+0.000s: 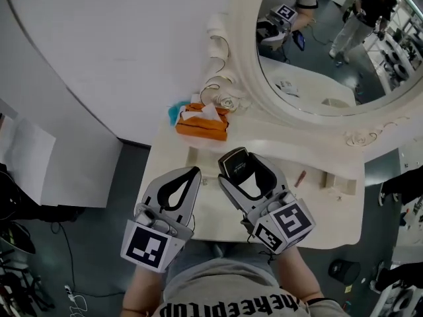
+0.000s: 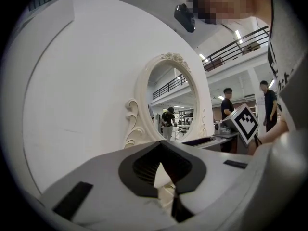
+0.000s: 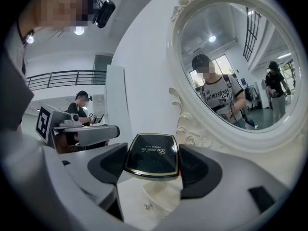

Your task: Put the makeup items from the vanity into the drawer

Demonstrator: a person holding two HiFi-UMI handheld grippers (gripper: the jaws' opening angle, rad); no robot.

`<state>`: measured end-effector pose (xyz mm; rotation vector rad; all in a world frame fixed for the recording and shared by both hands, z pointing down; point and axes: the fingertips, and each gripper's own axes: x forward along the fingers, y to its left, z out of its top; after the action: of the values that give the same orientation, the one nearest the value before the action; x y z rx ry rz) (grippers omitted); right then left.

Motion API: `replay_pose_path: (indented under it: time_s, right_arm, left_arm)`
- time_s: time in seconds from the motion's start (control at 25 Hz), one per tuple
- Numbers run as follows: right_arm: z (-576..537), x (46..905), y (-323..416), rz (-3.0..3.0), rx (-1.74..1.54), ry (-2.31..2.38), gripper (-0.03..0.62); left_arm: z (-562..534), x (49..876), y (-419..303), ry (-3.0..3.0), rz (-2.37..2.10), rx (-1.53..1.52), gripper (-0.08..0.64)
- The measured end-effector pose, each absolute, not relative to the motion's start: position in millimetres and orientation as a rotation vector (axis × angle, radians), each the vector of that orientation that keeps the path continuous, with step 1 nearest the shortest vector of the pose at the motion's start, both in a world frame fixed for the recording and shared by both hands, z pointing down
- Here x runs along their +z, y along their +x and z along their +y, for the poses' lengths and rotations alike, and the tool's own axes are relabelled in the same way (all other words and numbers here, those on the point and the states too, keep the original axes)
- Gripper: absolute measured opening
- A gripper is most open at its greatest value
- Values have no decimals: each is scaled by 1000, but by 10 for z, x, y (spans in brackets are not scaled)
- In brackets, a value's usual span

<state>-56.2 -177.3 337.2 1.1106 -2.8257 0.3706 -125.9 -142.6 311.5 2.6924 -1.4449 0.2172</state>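
Where the right gripper's (image 1: 246, 179) fingers close in, a black compact (image 3: 151, 160) with a thin gold rim sits clamped between the two dark pads. Its lid faces up, above the cream table (image 1: 330, 210). Past the fingertips, an orange tissue pack (image 1: 201, 123) lies at the foot of the oval mirror's (image 1: 344, 45) carved white frame. To the right of these fingers, a slim brown pencil (image 1: 300, 177) rests on the table, well apart from them. Just left of them is the left gripper (image 1: 192, 176), its fingers drawn together tip to tip with nothing between them, over the table's near left edge.
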Motion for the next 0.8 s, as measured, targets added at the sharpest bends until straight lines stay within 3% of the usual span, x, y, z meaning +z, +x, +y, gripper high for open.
replay_pose_path:
  time_s: [0.8]
  right_arm:
    - [-1978, 3850, -922, -2656, 492, 1376, 350]
  left_arm:
    - [-1687, 3326, -1651, 2807, -1156, 256, 17]
